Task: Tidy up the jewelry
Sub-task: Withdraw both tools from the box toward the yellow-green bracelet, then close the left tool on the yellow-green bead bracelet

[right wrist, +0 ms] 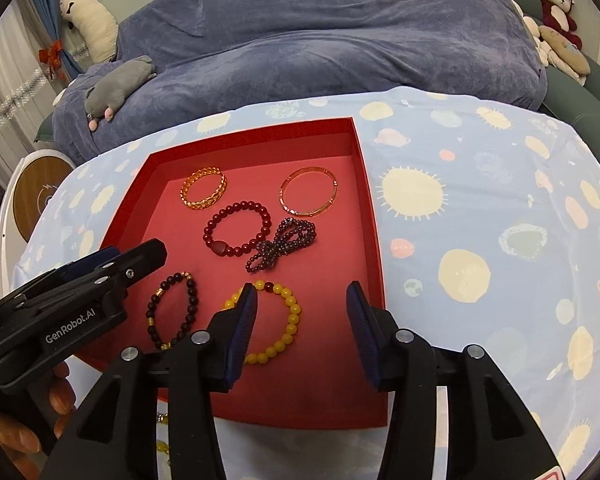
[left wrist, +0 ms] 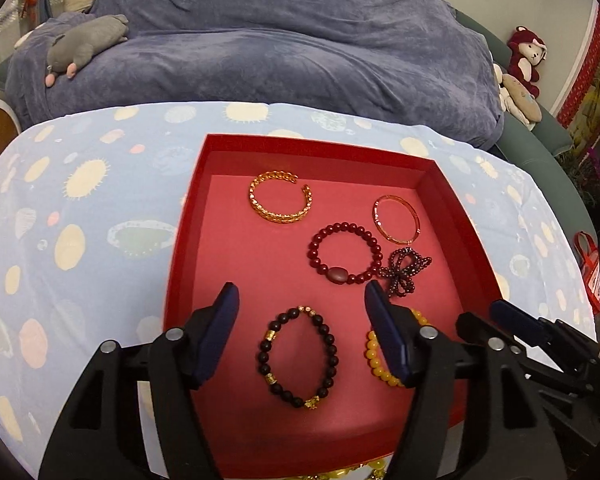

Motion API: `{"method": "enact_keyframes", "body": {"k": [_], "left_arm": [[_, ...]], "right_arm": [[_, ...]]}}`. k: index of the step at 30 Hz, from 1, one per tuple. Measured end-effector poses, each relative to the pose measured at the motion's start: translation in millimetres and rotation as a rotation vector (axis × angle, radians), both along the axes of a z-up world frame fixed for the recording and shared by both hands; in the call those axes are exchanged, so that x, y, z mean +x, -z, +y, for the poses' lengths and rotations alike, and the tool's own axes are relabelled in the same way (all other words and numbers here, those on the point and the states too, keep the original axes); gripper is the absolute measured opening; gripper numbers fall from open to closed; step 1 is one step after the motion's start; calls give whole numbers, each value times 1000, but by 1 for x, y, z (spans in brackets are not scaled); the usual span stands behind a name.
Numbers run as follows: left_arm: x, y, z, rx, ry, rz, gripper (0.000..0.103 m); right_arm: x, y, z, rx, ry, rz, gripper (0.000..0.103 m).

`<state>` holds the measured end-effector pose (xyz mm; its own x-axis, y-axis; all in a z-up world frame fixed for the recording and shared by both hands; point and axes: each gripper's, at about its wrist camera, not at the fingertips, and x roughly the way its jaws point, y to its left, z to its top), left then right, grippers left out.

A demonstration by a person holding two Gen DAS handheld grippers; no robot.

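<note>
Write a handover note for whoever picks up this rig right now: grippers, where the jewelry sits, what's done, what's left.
Left gripper: open, empty, over the dark beaded bracelet.
Right gripper: open, empty, beside the yellow bead bracelet.
In the red box: gold cuff, thin bangle, red bead bracelet, purple bead strand, plus the two above.
Left: some yellow and gold pieces lie outside the box's near edge; likely those go in next.
</note>
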<state>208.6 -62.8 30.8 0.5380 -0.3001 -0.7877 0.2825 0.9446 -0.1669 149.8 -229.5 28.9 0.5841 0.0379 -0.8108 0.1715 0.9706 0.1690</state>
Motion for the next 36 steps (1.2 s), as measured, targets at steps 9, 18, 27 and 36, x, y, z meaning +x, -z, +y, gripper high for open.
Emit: {"method": "enact_keyframes", "body": {"k": [9, 18, 27, 36], "left_arm": [[-58, -17, 35, 23, -49, -40, 69], [-113, -5, 57, 68, -61, 5, 71], [-153, 22, 73, 107, -48, 61, 71], [-138, 31, 60, 72, -50, 76, 70]], "right_arm": [[-56, -27, 14, 20, -2, -46, 47], [-112, -17, 30, 39, -3, 21, 47], [-148, 7, 51, 16, -34, 89, 47], [-152, 15, 61, 9, -59, 105, 47]]}}
